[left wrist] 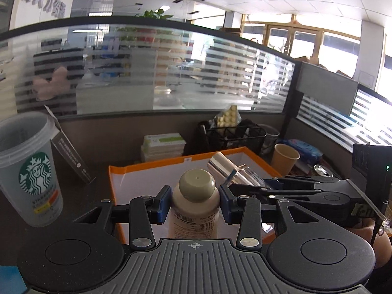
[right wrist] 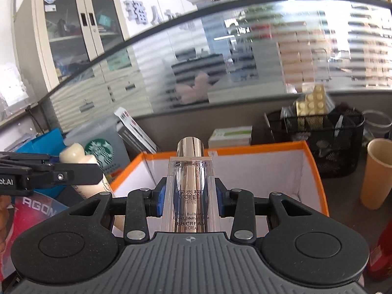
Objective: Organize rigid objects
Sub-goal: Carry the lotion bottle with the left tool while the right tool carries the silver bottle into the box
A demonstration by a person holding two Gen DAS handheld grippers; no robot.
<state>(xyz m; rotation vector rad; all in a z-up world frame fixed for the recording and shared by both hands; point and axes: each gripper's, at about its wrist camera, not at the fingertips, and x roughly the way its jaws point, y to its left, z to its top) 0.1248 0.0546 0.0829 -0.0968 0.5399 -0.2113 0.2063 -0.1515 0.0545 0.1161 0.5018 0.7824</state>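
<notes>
My left gripper (left wrist: 194,202) is shut on a cream bottle (left wrist: 194,210) with a grey-green cap, held above the near edge of an orange-rimmed white box (left wrist: 147,165). My right gripper (right wrist: 189,199) is shut on a clear BB cream bottle (right wrist: 189,186) with a shiny metallic cap, held over the same box (right wrist: 316,169). In the left wrist view the right gripper (left wrist: 247,183) comes in from the right with the clear bottle (left wrist: 227,169). In the right wrist view the left gripper (right wrist: 73,171) shows at the left with the cream bottle (right wrist: 73,155).
A Starbucks cup (left wrist: 29,169) stands left of the box. A black mesh organizer (left wrist: 232,134) with a yellow block sits behind the box. A tan paper cup (left wrist: 285,158) stands to its right. A stack of boxes (left wrist: 163,145) and a glass partition (left wrist: 171,73) lie behind.
</notes>
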